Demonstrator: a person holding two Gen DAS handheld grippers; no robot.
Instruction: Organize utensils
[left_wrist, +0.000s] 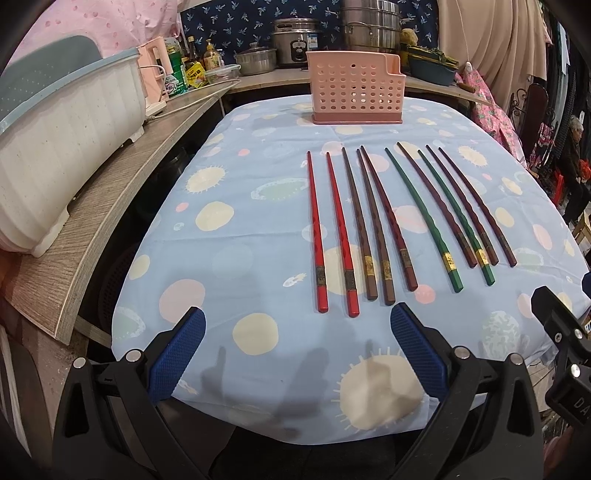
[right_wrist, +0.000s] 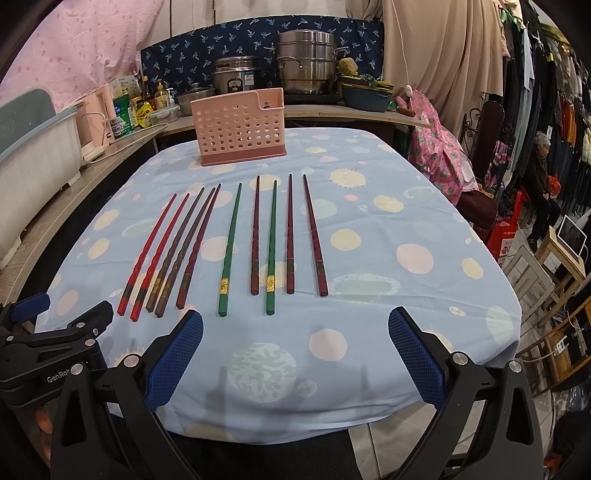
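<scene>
On the cloth-covered table (left_wrist: 229, 206), ten chopsticks (left_wrist: 369, 221) are lying in a row near the far pink holder (left_wrist: 356, 86), while the left gripper (left_wrist: 297, 354) and right gripper (right_wrist: 295, 354) are hovering spread and empty, so the first pickup appears to be pending.

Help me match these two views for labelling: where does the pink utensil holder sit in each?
Left wrist: pink utensil holder top centre, beyond the chopsticks.
Right wrist: holder upper left of centre.
Shared landmark: steel steamer pot behind it.
</scene>
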